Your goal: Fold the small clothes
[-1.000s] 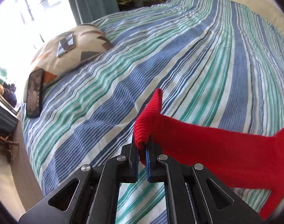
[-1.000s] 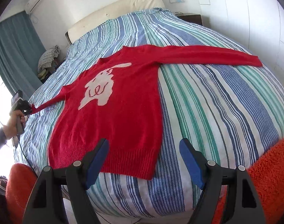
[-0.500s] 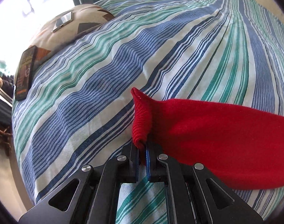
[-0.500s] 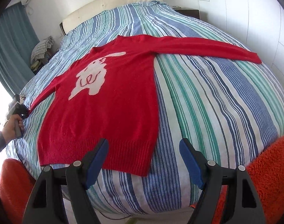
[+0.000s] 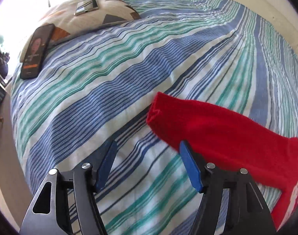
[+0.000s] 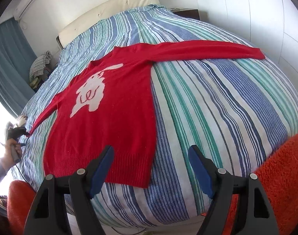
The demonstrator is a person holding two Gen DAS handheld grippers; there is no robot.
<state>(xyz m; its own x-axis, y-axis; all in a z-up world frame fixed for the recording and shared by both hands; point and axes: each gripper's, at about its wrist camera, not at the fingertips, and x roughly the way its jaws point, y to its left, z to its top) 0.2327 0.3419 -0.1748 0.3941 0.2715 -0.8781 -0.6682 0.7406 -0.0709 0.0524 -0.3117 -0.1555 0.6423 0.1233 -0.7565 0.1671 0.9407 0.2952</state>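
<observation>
The red sweater (image 6: 109, 117) lies flat on the bed (image 6: 217, 107), front side up, with a white animal figure (image 6: 92, 96) on the chest. One sleeve is stretched far toward the wall side, and the ribbed hem is near the edge of the bed, close to the right claw (image 6: 151, 168). The other sleeve (image 5: 217, 129) runs toward the window side, and its cuff now rests on the striped bed cover.

Half a second ago the left claw (image 5: 147, 164) was closed on this cuff and held it a little above the cover. Now its blue fingers (image 5: 190, 168) are wide apart and the cuff is free; it lies just ahead of the claw, a little to the right, and one finger stands in front of the lower edge of the sleeve. I cannot tell if the finger touches the cloth. The sleeve also looks flatter than before.

The right claw is open as it was before, with nothing between its fingers, and it hovers over the hem of the sweater.

Further away, a dark phone (image 5: 35, 51) lies at the edge of a patterned pillow (image 5: 86, 17) near the bright window. In the right wrist view, orange fuzzy fabric (image 6: 282, 176) shows at both lower corners.
</observation>
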